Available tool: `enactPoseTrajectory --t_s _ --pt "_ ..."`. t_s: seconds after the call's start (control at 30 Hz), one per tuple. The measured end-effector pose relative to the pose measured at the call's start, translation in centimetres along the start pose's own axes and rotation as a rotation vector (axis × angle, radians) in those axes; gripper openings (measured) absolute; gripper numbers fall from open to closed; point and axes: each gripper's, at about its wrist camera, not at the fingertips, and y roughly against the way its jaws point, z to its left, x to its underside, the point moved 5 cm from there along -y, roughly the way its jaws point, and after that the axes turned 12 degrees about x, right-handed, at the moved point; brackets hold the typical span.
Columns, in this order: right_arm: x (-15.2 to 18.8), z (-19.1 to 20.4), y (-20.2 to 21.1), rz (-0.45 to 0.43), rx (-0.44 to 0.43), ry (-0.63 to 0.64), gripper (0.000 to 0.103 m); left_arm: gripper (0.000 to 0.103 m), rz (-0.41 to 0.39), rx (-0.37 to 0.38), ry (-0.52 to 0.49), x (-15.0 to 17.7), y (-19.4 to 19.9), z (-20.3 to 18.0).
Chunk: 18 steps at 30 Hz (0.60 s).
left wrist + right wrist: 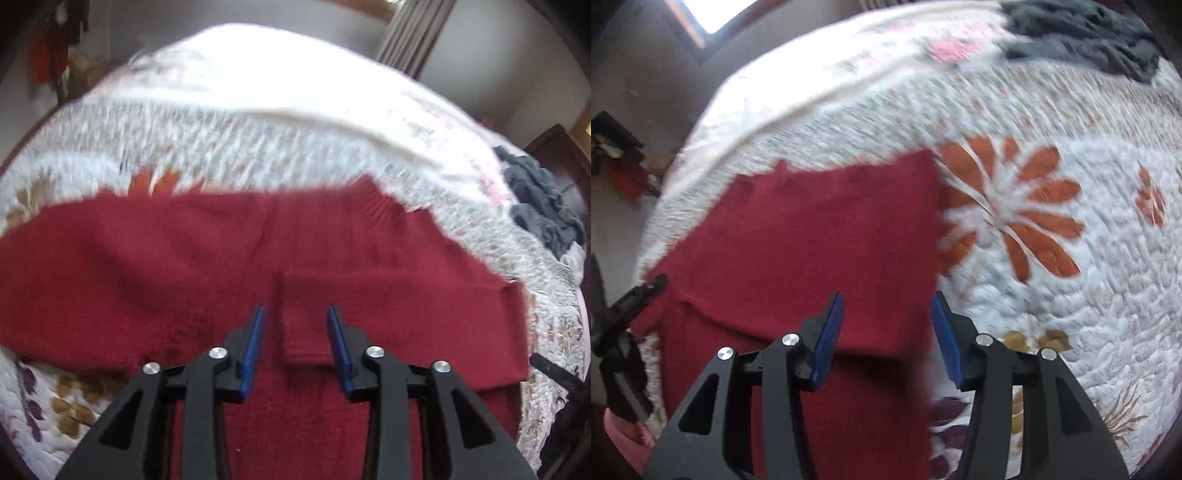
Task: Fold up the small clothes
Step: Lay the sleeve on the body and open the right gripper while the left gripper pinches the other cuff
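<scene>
Hovering with both grippers' jaws open and empty over the red sweater on the quilted bed, sleeve folded in, body fold remaining toward 12 o'clock.

Black tongs; blue ribbed pads; silver screws.
</scene>
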Motion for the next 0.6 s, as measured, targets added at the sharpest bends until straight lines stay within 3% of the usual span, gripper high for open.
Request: enactPoseTrajectory --t_s 0.1,0.17,0.33,0.6 --pt "-0.2 3.0 0.4 0.023 -0.072 0.043 0.049 0.039 0.035 0.073 -0.023 0.0 -0.6 -2.7" --pt "0.2 4.8 -0.7 0.061 -0.075 0.077 0.048 0.039 0.089 0.103 -0.016 0.6 -2.4 -3.8" --pt "1.5 5.6 -5.1 0.163 -0.030 0.080 0.048 0.039 0.195 0.053 -0.006 2.8 -6.5 -2.7" --pt "3.5 5.7 -7.1 0.158 -0.010 0.093 0.051 0.038 0.184 0.038 -0.053 4.4 -7.5 -2.0"
